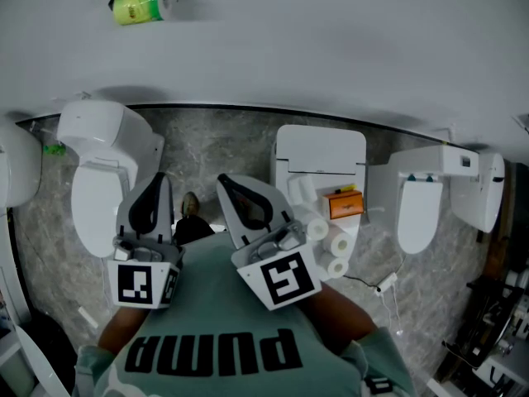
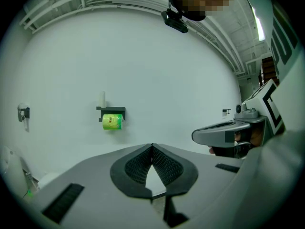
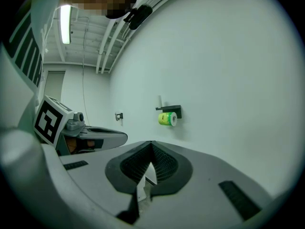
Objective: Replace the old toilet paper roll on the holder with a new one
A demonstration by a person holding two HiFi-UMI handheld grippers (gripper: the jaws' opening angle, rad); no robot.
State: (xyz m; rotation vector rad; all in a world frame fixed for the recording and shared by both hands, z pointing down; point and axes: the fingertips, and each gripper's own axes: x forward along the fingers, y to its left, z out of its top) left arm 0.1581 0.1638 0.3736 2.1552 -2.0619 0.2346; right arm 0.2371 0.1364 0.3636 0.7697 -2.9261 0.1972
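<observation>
Left gripper (image 1: 155, 190) has its jaws closed tip to tip, nothing between them, and right gripper (image 1: 235, 195) beside it is the same. Both are well apart from the white wall (image 1: 331, 40). On it the green roll (image 2: 112, 122) hangs under a black holder (image 2: 111, 110) (far ahead in both gripper views). White rolls (image 1: 338, 243) lie near an orange box (image 1: 345, 203) at the right.
</observation>
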